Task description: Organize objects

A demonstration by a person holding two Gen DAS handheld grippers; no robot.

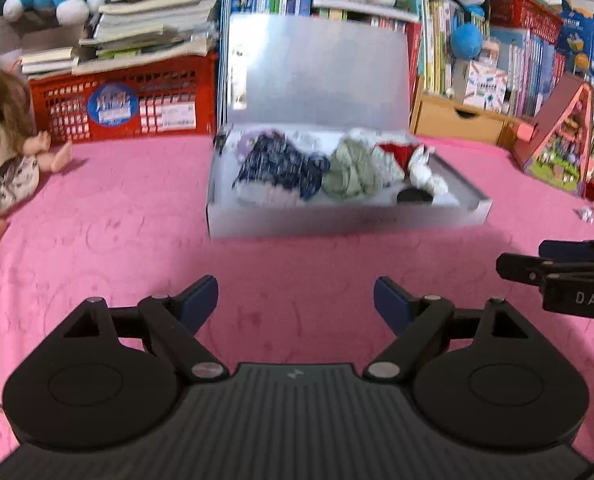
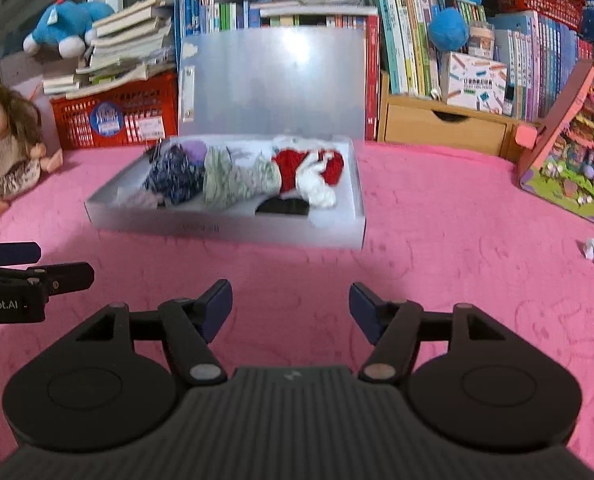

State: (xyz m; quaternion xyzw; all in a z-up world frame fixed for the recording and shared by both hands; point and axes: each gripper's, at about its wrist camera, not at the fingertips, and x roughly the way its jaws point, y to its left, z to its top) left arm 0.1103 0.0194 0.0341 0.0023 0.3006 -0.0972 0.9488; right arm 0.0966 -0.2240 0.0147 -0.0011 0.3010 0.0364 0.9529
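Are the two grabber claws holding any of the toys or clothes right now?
No, nothing is held. The left gripper and the right gripper are both open over the pink cloth, short of the white box.

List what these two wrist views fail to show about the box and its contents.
- Dark object in the box: both views, partly covered by the red-and-white garment; identity unclear.
- Box front lettering: right wrist view, blurred.
- Box floor under the blue patterned clothes and green clothes: hidden by them.
- Right gripper: left wrist view, cut off by the edge.
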